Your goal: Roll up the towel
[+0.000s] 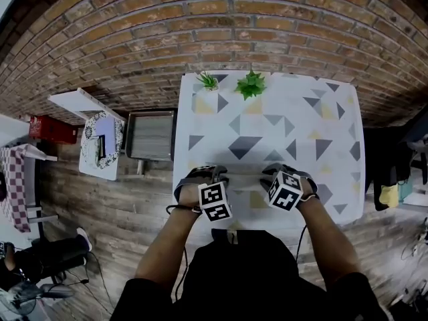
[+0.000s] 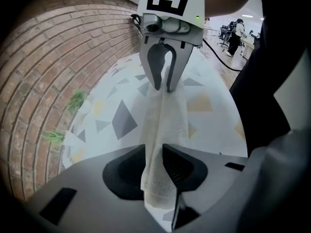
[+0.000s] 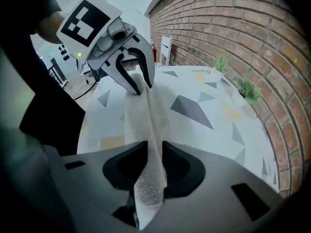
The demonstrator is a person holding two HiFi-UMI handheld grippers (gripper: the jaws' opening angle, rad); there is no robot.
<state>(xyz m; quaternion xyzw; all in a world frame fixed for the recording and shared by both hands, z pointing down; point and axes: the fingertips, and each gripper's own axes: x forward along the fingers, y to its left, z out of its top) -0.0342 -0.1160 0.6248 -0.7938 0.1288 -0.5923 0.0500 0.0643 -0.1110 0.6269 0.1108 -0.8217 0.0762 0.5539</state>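
Left tongs (image 2: 154, 152) and right tongs (image 3: 154, 149) are each gripping one end of towel (image 2: 165, 115), stretching it between them by worktop's (image 1: 281, 112) near edge. Likely best: keeping both ends level, tension even, rolling in step.

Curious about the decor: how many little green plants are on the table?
2. Both stand at the table's far edge by the brick wall: the smaller plant on the left, the bushier plant just right of it. None seems hidden.
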